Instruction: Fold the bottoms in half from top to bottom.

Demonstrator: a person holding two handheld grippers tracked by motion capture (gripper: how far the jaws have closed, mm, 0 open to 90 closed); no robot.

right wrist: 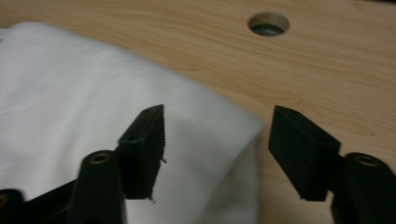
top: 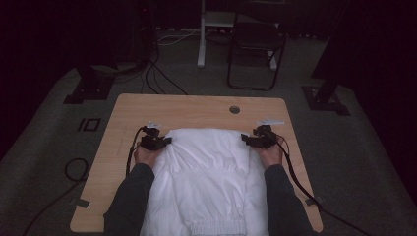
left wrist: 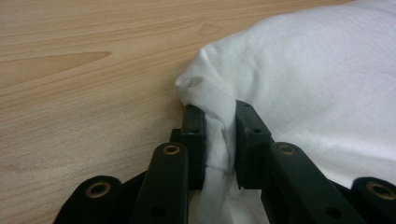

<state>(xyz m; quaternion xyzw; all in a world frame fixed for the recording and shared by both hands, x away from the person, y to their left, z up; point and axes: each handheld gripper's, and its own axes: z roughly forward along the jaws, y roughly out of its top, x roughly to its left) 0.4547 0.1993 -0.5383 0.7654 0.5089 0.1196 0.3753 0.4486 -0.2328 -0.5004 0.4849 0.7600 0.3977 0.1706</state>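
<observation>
A white garment (top: 206, 172) lies folded on the desk (top: 133, 110). The left hand-held gripper (left wrist: 219, 135) pinches its far left corner; the right hand-held gripper (right wrist: 217, 140) stands wide, astride the far right corner, not gripping. Likely step: taking both corners for a fold. Next, the right must close on cloth. A desk hole (right wrist: 268, 23) lies beyond; nothing obstructs.

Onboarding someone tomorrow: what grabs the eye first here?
The white garment spread across the middle of the wooden table. The left hand-held gripper pinches a bunched fold at its far-left corner; the right hand-held gripper stands open over the far-right corner, near the table's round hole.
</observation>
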